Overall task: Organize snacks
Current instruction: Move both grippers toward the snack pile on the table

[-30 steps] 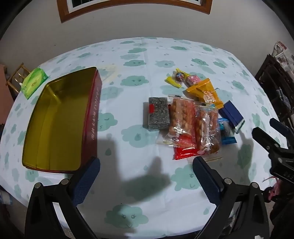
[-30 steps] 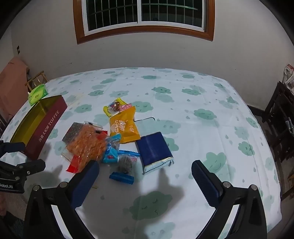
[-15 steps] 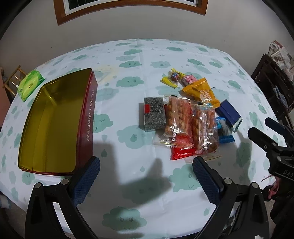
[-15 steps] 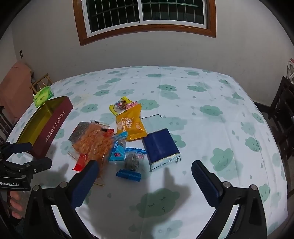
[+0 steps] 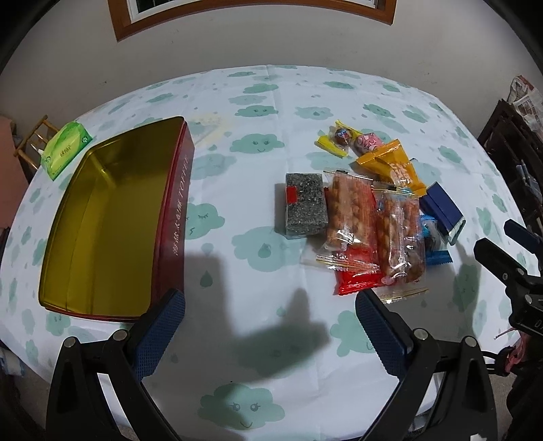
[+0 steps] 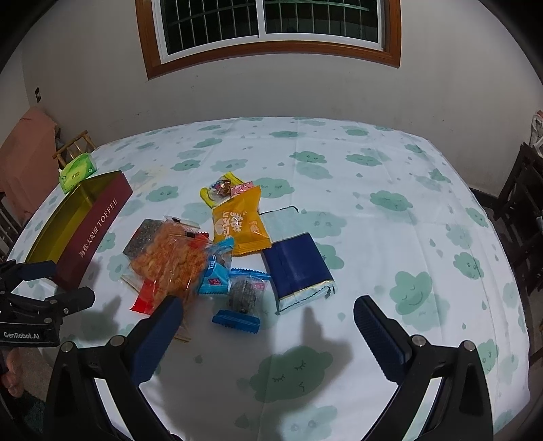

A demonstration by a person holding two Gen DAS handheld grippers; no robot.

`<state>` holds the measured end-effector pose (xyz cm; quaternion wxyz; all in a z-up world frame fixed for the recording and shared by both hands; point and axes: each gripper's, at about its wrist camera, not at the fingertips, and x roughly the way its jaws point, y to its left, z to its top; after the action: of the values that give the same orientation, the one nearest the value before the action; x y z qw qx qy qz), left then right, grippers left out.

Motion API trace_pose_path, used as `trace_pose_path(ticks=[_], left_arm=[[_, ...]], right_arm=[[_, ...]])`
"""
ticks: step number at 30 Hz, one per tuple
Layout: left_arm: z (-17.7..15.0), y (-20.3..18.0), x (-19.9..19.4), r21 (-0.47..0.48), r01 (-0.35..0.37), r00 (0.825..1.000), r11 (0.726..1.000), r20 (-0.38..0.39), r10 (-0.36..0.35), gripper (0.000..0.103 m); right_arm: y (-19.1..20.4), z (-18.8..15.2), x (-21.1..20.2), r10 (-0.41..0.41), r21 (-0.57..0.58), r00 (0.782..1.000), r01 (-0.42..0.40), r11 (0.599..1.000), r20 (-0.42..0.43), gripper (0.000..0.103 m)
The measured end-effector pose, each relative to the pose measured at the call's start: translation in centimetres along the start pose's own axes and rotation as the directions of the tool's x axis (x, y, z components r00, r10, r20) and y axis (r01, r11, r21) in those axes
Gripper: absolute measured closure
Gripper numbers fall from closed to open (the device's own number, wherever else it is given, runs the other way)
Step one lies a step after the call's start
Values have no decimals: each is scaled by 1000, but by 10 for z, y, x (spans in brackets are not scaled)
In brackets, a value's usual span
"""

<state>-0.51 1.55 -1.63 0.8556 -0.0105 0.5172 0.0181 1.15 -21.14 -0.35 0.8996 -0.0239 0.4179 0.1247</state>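
An open red toffee tin [image 5: 101, 224] with a gold inside lies empty on the table's left; it also shows in the right wrist view [image 6: 91, 227]. A pile of snacks lies at the middle: a grey seed bar [image 5: 303, 203], two clear packs of orange crackers [image 5: 349, 210], a red pack [image 5: 356, 281], a yellow pack [image 6: 239, 220], a navy pack [image 6: 295, 266], blue packs [image 6: 215, 268] and small candies [image 5: 342, 135]. My left gripper [image 5: 269, 319] is open, above the near table between tin and pile. My right gripper [image 6: 268, 322] is open, just short of the pile.
A green tissue pack [image 5: 66, 149] lies at the far left table edge. A wooden chair [image 6: 73, 146] and a pink cloth [image 6: 27, 149] stand left of the table. Dark furniture [image 6: 522, 203] stands at the right. A window [image 6: 268, 23] is in the far wall.
Both grippers have drifted a little, shifting the views: the tin and the pile sit slightly lower and nearer. Nothing on the table has moved. Both stay open.
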Motion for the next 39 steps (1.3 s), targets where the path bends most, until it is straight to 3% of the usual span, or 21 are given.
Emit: trace_pose_path(ticks=[39], left_arm=[[-3, 0, 6, 10, -24, 1000, 1000, -5, 24, 3]], right_arm=[[4, -2, 9, 20, 12, 999, -20, 1000, -30, 4]])
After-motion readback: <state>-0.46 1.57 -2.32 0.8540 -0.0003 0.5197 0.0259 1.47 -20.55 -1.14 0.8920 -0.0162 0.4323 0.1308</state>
